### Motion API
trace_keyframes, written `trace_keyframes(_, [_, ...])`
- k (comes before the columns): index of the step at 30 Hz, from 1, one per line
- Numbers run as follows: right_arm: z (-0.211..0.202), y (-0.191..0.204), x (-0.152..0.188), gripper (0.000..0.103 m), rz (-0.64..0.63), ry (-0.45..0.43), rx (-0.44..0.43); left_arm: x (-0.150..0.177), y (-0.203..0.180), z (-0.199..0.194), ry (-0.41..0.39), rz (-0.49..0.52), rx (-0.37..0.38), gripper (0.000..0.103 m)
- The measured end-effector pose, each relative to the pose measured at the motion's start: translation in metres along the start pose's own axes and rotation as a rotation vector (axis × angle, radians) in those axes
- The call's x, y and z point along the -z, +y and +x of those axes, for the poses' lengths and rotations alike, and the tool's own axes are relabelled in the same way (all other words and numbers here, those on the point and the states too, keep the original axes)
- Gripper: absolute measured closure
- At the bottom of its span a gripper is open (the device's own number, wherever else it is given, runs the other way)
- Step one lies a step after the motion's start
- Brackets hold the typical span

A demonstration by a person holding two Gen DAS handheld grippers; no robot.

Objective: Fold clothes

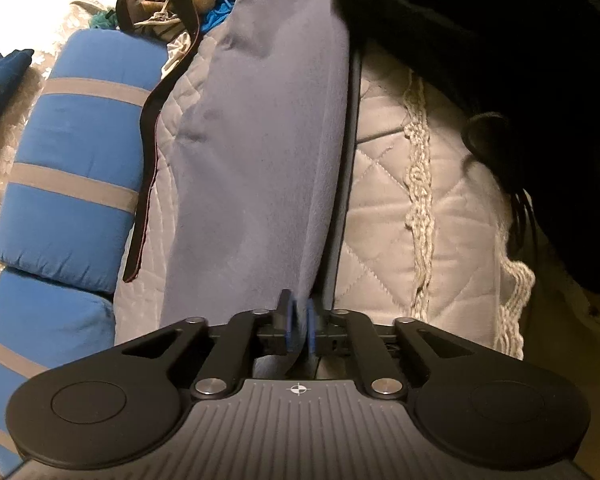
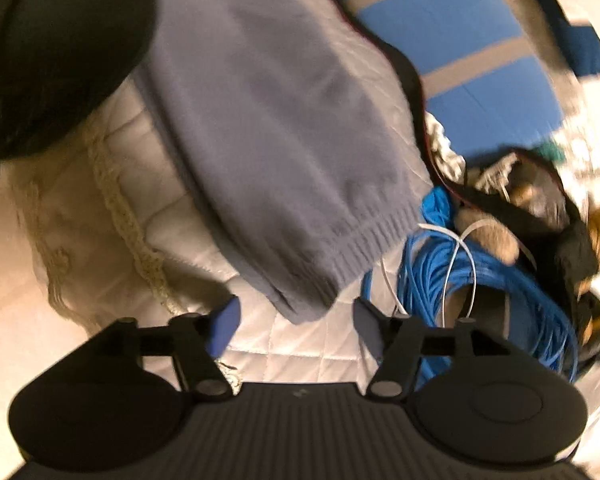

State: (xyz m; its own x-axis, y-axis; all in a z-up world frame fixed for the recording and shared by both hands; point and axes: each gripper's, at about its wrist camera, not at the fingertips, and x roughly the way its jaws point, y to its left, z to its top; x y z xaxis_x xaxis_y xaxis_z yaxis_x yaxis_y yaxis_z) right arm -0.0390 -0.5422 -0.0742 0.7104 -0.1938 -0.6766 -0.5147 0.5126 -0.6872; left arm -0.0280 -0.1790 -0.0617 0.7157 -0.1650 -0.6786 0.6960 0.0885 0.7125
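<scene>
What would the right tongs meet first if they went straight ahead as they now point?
Most likely the ribbed hem of the grey sweater, which lies straight ahead of the open right tongs. Depth is unclear.

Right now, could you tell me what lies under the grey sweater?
The grey sweater lies on a white quilt with a lace strip. Whatever else it covers is hidden.

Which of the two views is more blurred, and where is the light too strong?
The right wrist view is more blurred, most around the blue cable coil and the clutter beyond; the grey sweater is soft too. The left wrist view is sharper, with the quilt stitching clear. Overexposure shows at the far corners of both views.
</scene>
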Motion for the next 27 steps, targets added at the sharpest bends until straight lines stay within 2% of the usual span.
trace_keyframes(1, [-0.003, -0.006, 0.0, 0.021, 0.042, -0.004, 0.001, 0.002, 0.002, -0.002, 0.004, 0.003, -0.007, 0.069])
trace_keyframes(2, [-0.006, -0.011, 0.0, 0.019, 0.083, -0.008, 0.003, 0.004, 0.004, -0.004, 0.008, 0.005, -0.014, 0.062])
trace_keyframes(3, [-0.009, -0.016, 0.0, 0.016, 0.126, -0.009, -0.003, 0.007, 0.007, -0.006, 0.012, 0.0, -0.023, 0.051])
trace_keyframes(4, [-0.013, -0.021, 0.0, 0.013, 0.173, -0.011, -0.018, 0.01, 0.011, -0.009, 0.017, -0.013, -0.02, 0.045])
trace_keyframes(8, [-0.026, -0.035, -0.002, 0.01, 0.322, -0.033, -0.069, 0.016, 0.033, -0.023, 0.003, -0.109, 0.015, 0.045])
trace_keyframes(13, [-0.039, -0.053, -0.012, 0.007, 0.519, -0.088, -0.087, 0.014, 0.077, -0.036, -0.086, -0.321, 0.048, 0.045])
trace_keyframes(17, [-0.049, -0.065, -0.033, 0.002, 0.663, -0.15, -0.133, 0.006, 0.118, -0.022, -0.171, -0.485, 0.075, 0.045])
trace_keyframes(20, [-0.054, -0.063, -0.059, 0.0, 0.719, -0.187, -0.164, 0.002, 0.149, -0.001, -0.222, -0.631, 0.175, 0.045])
trace_keyframes(22, [-0.054, -0.06, -0.077, 0.0, 0.744, -0.209, -0.187, 0.0, 0.172, 0.019, -0.259, -0.724, 0.271, 0.045])
trace_keyframes(27, [-0.05, -0.038, -0.129, 0.0, 0.772, -0.242, -0.251, -0.011, 0.202, 0.07, -0.284, -0.834, 0.416, 0.045])
